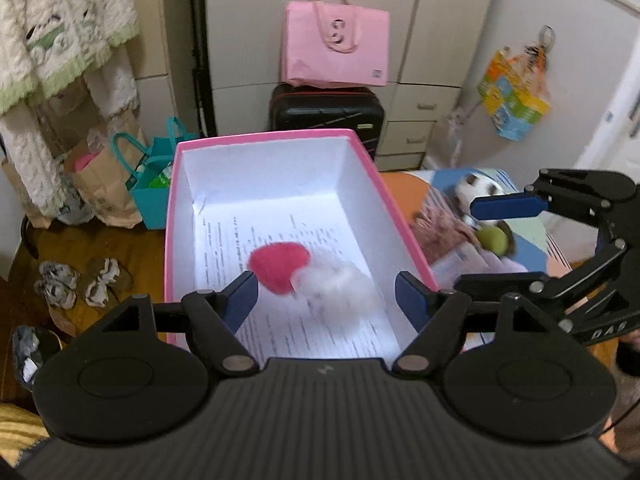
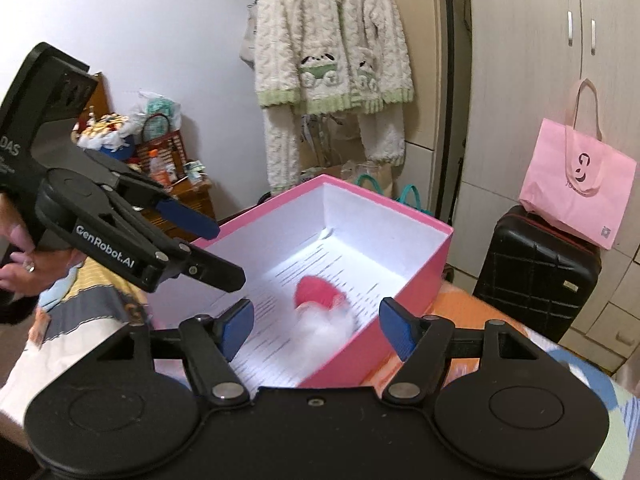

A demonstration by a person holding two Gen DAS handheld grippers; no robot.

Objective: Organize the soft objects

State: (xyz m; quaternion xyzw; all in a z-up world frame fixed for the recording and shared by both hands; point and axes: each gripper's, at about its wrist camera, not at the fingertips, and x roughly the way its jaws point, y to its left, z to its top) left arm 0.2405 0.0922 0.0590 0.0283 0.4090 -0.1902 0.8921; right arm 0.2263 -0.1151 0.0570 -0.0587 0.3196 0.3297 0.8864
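A pale wardrobe (image 1: 320, 20) fills the back of the room, with a fluffy cream robe (image 2: 332, 52) hanging beside it and a black suitcase (image 1: 326, 114) standing at its foot, a pink tote bag (image 1: 336, 52) resting on top of the case. In front of these sits an open pink box (image 1: 276, 138) with white inner walls and a printed sheet lining its bottom; nothing covers its mouth. To its left on the floor are a teal bag (image 1: 150, 184) and a brown paper bag (image 1: 102, 192); to its right, on a patterned bedspread (image 1: 532, 248), lie a black-and-white plush (image 1: 478, 190) and a green ball (image 1: 493, 240). Inside the box, toward the near end, rests the soft toy (image 1: 304, 276): a bright pink heart-shaped part joined to a fluffy white part, blurred. The left tongs (image 1: 326, 294) hang wide above the box with nothing between their blue pads, and the right tongs (image 2: 316, 326) likewise stand wide and empty over its near wall.
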